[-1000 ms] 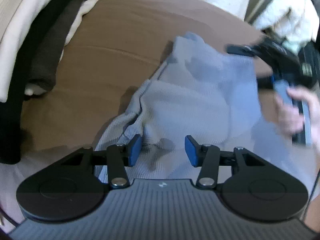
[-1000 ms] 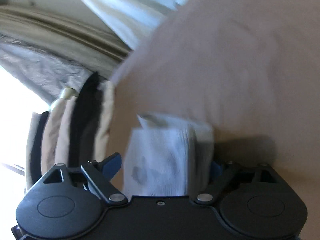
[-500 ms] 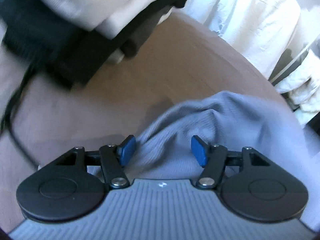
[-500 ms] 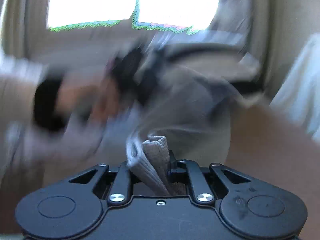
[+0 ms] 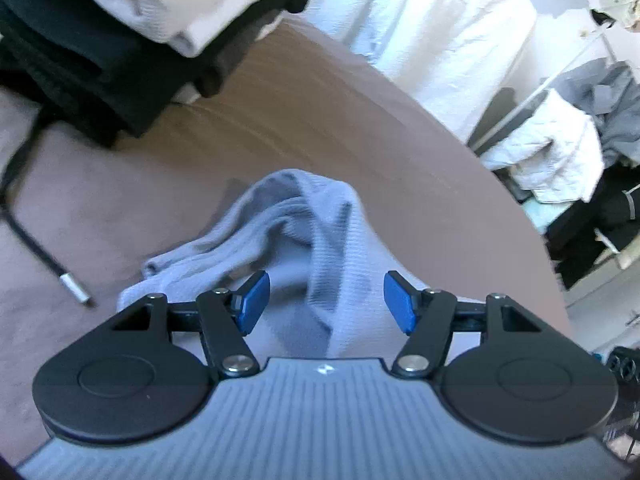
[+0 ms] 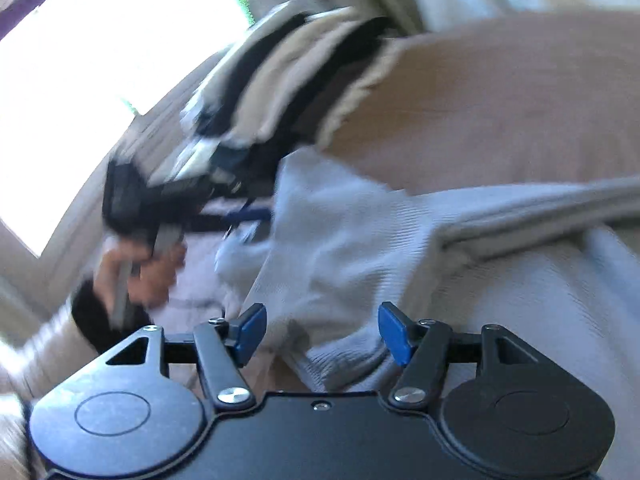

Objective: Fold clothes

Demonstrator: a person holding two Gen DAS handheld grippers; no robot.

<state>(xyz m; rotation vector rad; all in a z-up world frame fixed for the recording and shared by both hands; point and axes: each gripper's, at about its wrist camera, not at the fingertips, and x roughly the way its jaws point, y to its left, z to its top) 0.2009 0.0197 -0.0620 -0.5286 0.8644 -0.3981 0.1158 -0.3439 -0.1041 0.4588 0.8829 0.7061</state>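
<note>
While my two claws hang over the brown bed (image 5: 360, 120), the garment (image 5: 320, 240), a pale blue-grey ribbed knit, lies bunched on the bedding directly ahead of both, running from 12 o'clock down to 6 in the left wrist view and spreading toward 3 o'clock in the right wrist view. My left claw (image 5: 326, 300) stands released, its blue pads clear of the cloth on either side of a raised fold that rides up between them; its jaws have just been opening, and the fold sits between them ungripped. My right claw (image 6: 320, 328) is likewise released, having just sprung apart, with a rumpled edge of the knit lying between the pads but not pressed by them. At 10 o'clock in the right view, blurred, my left hand (image 6: 140, 268) holds its claw just beside the garment's far corner. Folded clothes (image 5: 140, 20), dark and cream, are stacked at 11 o'clock, well apart, and a black cable (image 5: 36, 240) trails at 9. I judge the knit light, soft and limp: it will sag and crease wherever unsupported, and is neither slippery nor fragile. Best hold, to my eye, is a hem or corner, one claw at each end, pinching through both layers.
</note>
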